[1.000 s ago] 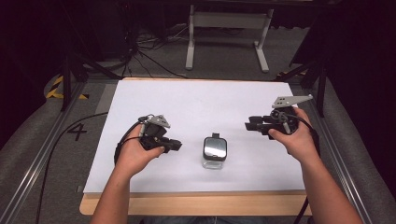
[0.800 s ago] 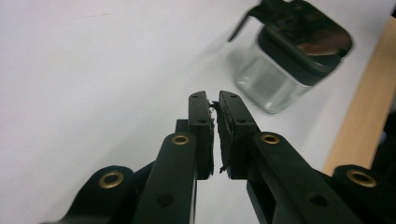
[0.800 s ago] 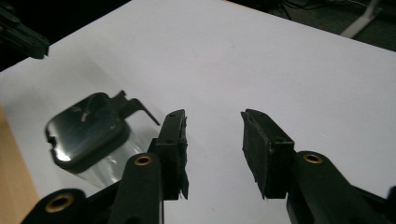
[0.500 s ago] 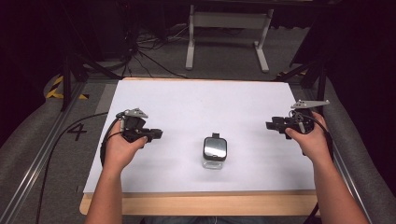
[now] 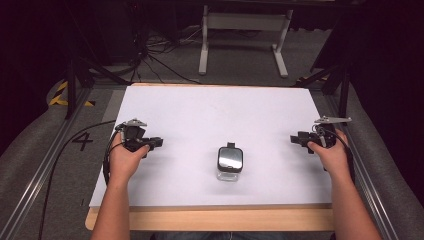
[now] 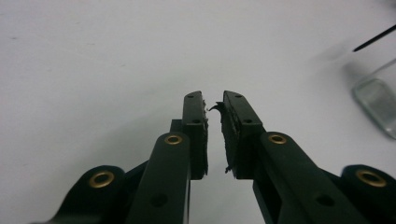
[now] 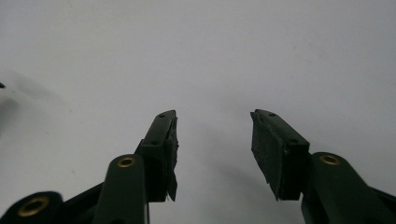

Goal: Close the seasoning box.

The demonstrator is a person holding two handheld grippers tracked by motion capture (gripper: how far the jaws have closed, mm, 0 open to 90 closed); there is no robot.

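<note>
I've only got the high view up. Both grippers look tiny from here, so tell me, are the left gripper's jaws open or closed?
Observer: In the left gripper view, the left gripper has its jaws nearly together, with a narrow slit between the pads and nothing in it.
Operator: And the right one?
Observer: The right gripper stands wide open, with bare white table between its jaws.
Operator: Are the pads in good shape?
Observer: No. The left gripper's pads look frayed, with ragged bits along their edges.
Operator: Can the left camera see the jar?
Observer: Yes, a clear glass corner of the jar shows at its right edge.
</note>
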